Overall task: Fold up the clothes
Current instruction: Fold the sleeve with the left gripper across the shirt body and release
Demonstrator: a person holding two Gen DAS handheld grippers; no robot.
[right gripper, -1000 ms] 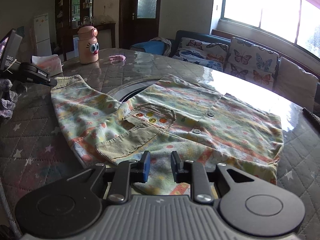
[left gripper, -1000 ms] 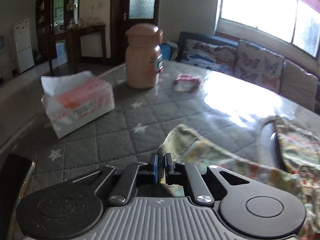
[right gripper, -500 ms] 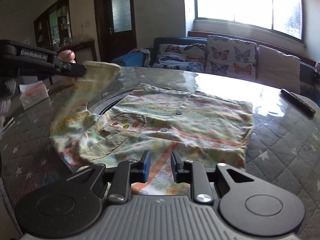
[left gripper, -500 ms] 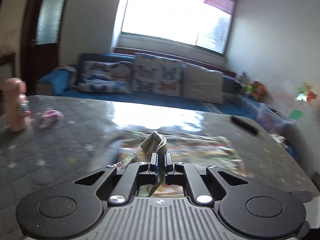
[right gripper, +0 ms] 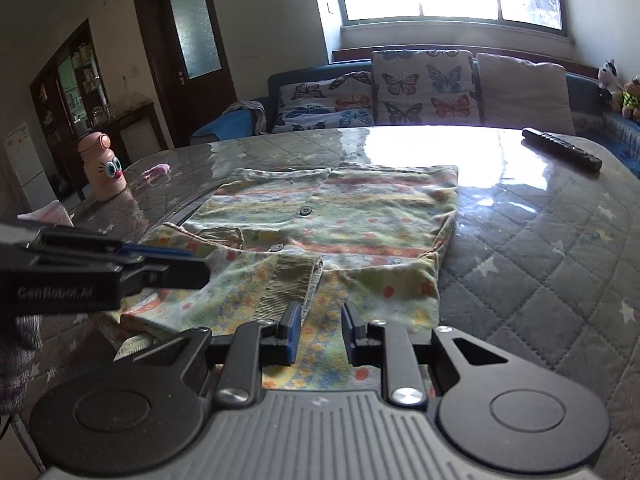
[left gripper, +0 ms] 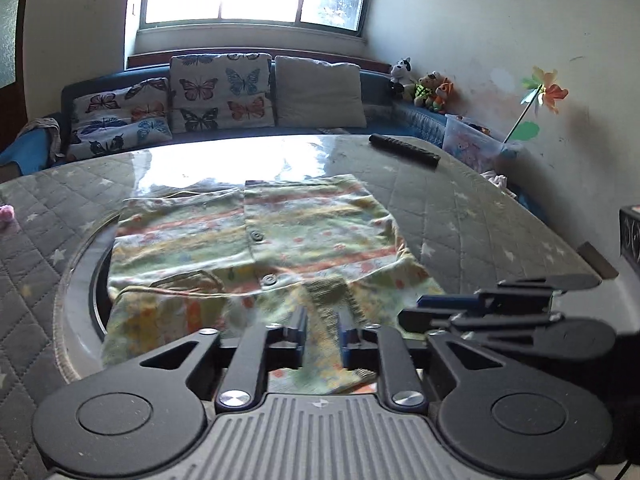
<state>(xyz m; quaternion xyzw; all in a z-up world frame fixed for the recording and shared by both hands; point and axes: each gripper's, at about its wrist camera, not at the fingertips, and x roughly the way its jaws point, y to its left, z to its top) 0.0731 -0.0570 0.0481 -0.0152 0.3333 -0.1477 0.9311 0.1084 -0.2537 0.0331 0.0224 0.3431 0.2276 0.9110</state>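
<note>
- Left gripper (left gripper: 323,334) hovers low over the near edge of the child's button-up shirt (left gripper: 304,232), its blue-padded jaws parted a little with the ribbed cuff (left gripper: 332,294) of the folded-in sleeve lying between and just ahead of them; no cloth looks pinched, so I judge it has let go.
- Right gripper (right gripper: 318,334) sits just beside it on the right, jaws parted slightly wider and holding nothing, above the shirt's patterned hem.
- Seen from the right wrist camera, the left tool crosses the left side of the view, close over the shirt's near-left part.
- Shirt lies flat, front up, in the middle of the quilted star-print table (right gripper: 540,240), partly over a round glass turntable (left gripper: 80,280); one sleeve is already laid across the lower front, its cuff (right gripper: 298,280) near the bottom button (right gripper: 277,247).
- Well apart from the shirt: a remote control (right gripper: 562,154) at the far right, a pink cartoon-face bottle (right gripper: 102,170) and a small pink item (right gripper: 156,170) at the far left.
- Risks, as I judge them:
  - the folded sleeve may slide back if a jaw catches the cuff on withdrawal;
  - the two tools are close together and could knock one another when reaching for the next grab;
  - the glossy table cover and the turntable could let the shirt skid or rotate under a sideways pull, skewing the fold;
  - a shallow pinch may take only the top layer and drag the sleeve out of place.
</note>
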